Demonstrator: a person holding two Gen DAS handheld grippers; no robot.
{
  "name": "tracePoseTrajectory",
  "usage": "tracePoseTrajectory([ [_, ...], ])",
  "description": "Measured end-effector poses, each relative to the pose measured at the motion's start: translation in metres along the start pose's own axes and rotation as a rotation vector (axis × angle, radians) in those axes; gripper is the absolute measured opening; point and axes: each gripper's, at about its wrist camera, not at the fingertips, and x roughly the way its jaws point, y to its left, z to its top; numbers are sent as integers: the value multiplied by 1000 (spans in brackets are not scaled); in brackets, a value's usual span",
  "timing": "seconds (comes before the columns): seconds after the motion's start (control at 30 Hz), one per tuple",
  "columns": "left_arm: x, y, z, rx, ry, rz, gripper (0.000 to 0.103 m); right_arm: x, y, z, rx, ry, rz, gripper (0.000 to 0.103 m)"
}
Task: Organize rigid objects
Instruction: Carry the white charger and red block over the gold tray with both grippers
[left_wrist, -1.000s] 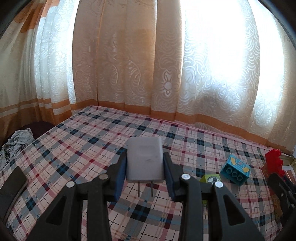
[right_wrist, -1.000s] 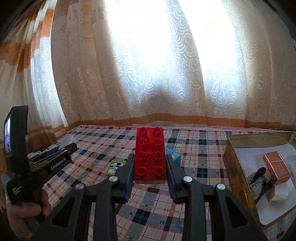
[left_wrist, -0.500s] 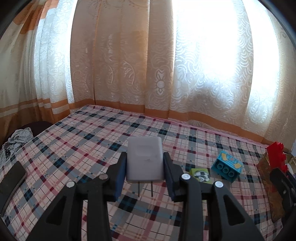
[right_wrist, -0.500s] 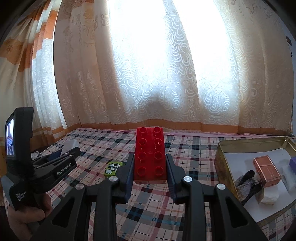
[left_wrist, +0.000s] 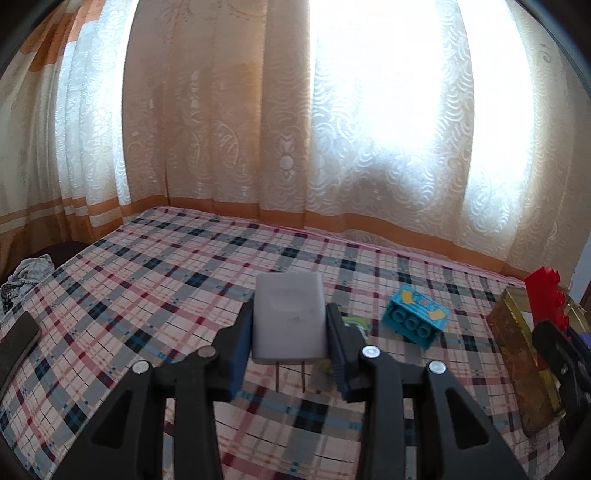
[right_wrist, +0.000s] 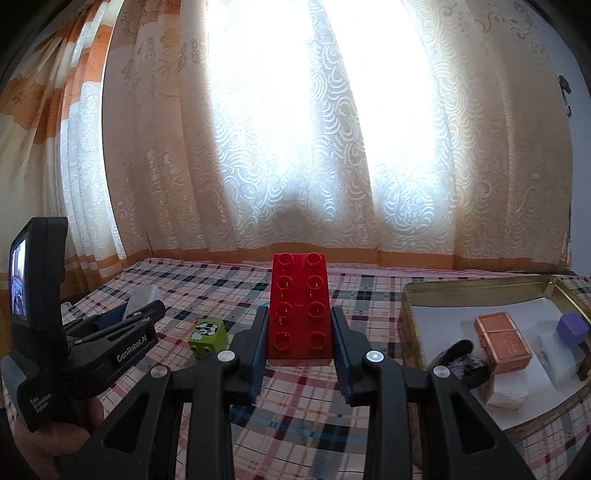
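step: carrying to gold tin (right_wrist: 413, 321) at bed's right edge | left gripper (left_wrist: 290, 345) clamps white charger (left_wrist: 288, 321) | right gripper (right_wrist: 298, 341) clamps red brick (right_wrist: 300, 306), both aloft | next: lower brick into tin

Strong daylight came from behind the cream lace curtain with orange bands (left_wrist: 288, 122), which blew out to pure white glare in its brightest panels in both views, while the checked pink, white and blue cloth (left_wrist: 177, 280) below lay in softer, dimmer light. Backlit, the black left gripper (left_wrist: 289, 354) and black right gripper (right_wrist: 298, 354) read as dark silhouettes, and the nearest cloth at the bottom was smeared and out of focus. Fisheye distortion bowed the curtain folds outward and left black vignetted corners around each frame.
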Motion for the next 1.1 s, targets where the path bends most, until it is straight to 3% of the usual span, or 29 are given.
tracePoseTrajectory([
  [1.1,-17,-77,-8,69,-15,-79,37,-35,-62,4,28,-60,-93,34],
])
